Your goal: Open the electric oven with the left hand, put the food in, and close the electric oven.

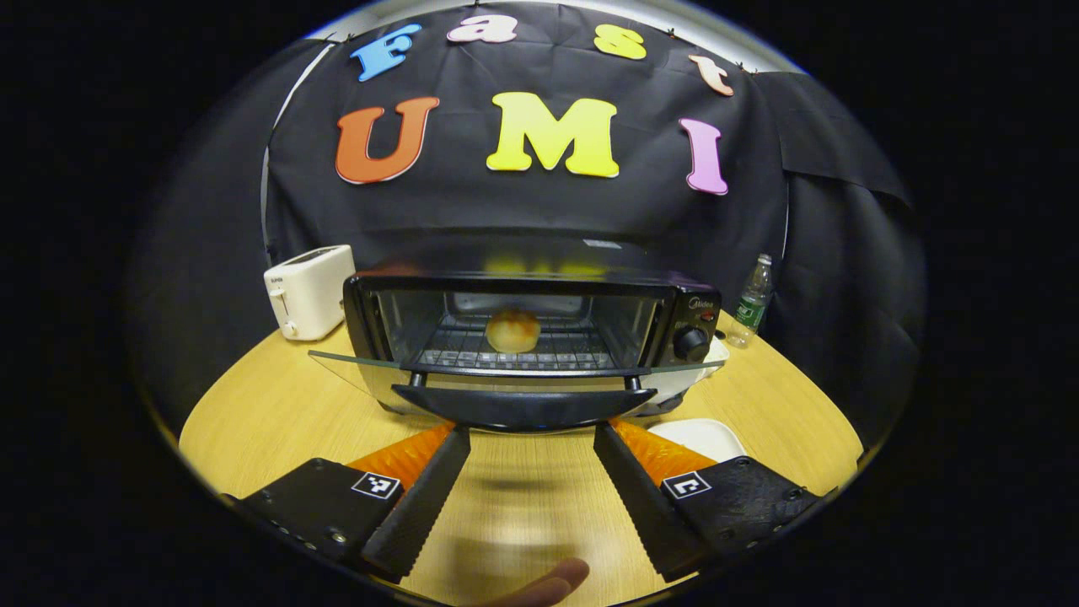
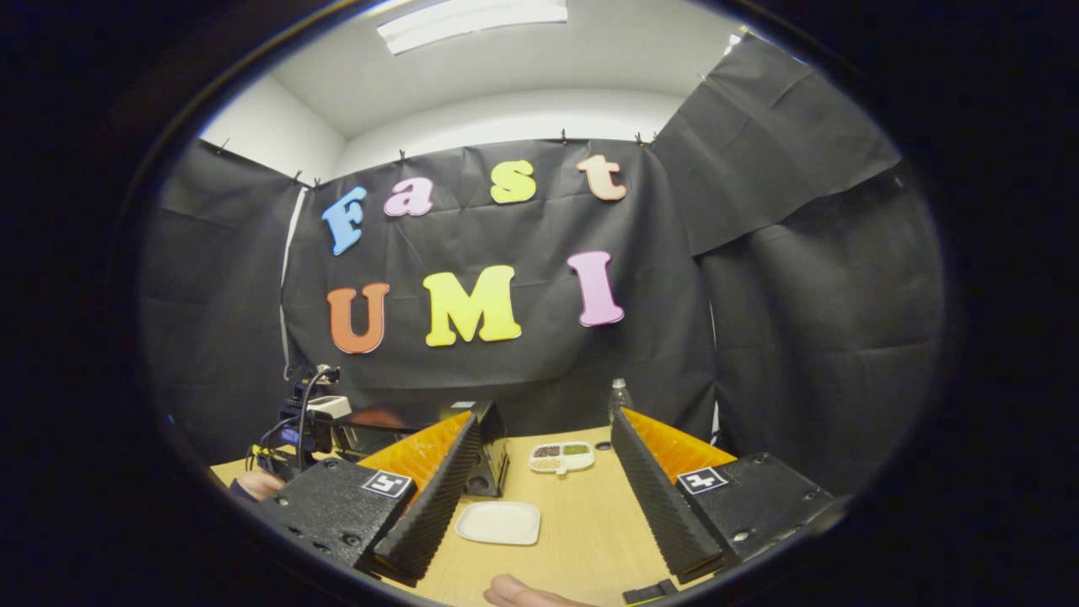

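Left gripper view: my left gripper (image 1: pixel 527 438) stands with its jaws wide and empty, low over the surface (image 1: pixel 270 413). The electric oven (image 1: pixel 531 337) lies straight ahead. Its door (image 1: pixel 523 403) is dropped flat toward me, its long axis running crosswise to my fingers, and its front edge sits just beyond my fingertips, spanning the gap between them. The food (image 1: pixel 512 330), one round bun, rests on the rack inside, centred. Judgement: only the closing remains, and it calls for a lift from under that front edge; this gripper is the nearer one.

Count here: one oven, one bun, one white toaster (image 1: pixel 308 291) left of the oven, one bottle (image 1: pixel 752 301) to its right, one white plate (image 1: pixel 700 437).

Right gripper view: my right gripper (image 2: pixel 546 438) is likewise spread wide, holding nothing, raised and well apart from the oven, which sits off to its left. Ahead on the surface: one empty white plate (image 2: pixel 498 523), one divided tray (image 2: pixel 561 456), one bottle (image 2: pixel 620 398).
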The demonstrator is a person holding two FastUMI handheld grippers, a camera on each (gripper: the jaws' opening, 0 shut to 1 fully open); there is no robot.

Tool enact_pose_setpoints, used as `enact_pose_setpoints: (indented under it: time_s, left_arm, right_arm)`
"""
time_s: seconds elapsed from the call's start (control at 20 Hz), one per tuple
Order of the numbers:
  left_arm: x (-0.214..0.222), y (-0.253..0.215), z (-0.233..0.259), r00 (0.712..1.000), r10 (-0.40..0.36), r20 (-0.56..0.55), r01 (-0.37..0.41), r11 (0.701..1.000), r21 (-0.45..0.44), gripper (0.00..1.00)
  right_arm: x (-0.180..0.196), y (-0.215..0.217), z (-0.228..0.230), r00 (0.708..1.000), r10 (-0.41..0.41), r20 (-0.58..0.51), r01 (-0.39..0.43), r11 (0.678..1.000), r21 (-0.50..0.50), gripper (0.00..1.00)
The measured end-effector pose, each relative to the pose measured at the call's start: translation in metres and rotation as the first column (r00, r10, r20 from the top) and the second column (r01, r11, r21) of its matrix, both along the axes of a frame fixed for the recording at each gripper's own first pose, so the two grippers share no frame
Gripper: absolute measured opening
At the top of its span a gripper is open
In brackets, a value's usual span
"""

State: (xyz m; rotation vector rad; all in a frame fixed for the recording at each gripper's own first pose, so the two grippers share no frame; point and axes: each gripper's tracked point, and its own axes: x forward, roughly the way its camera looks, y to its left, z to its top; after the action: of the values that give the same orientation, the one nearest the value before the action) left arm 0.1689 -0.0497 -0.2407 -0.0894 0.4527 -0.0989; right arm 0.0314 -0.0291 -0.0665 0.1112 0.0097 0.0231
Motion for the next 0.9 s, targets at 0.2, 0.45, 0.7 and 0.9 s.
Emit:
enact_pose_setpoints:
  time_s: [0.2, 0.45, 0.7, 0.9]
  left_arm:
    - [0.009, 0.008, 0.02, 0.987, 0.024, 0.158, -0.023, 1.0, -0.012, 1.0]
    - [-0.017, 0.014, 0.045, 0.969, 0.053, 0.24, -0.049, 0.999, -0.021, 0.84]
    - [-0.06, 0.01, 0.098, 0.933, 0.048, 0.358, -0.038, 0.999, -0.035, 0.94]
    - [-0.084, 0.014, 0.141, 0.916, 0.054, 0.397, -0.041, 0.998, -0.041, 0.94]
  right_arm:
    - [-0.002, -0.008, 0.004, 0.999, -0.039, 0.018, 0.039, 0.999, 0.0, 0.95]
    - [-0.006, -0.006, 0.005, 0.999, -0.03, 0.022, 0.03, 1.0, -0.002, 0.95]
    - [-0.013, -0.003, 0.01, 0.999, -0.028, 0.027, 0.028, 1.0, -0.008, 0.95]
    - [-0.022, 0.001, 0.02, 0.999, -0.022, 0.037, 0.023, 1.0, -0.02, 0.95]
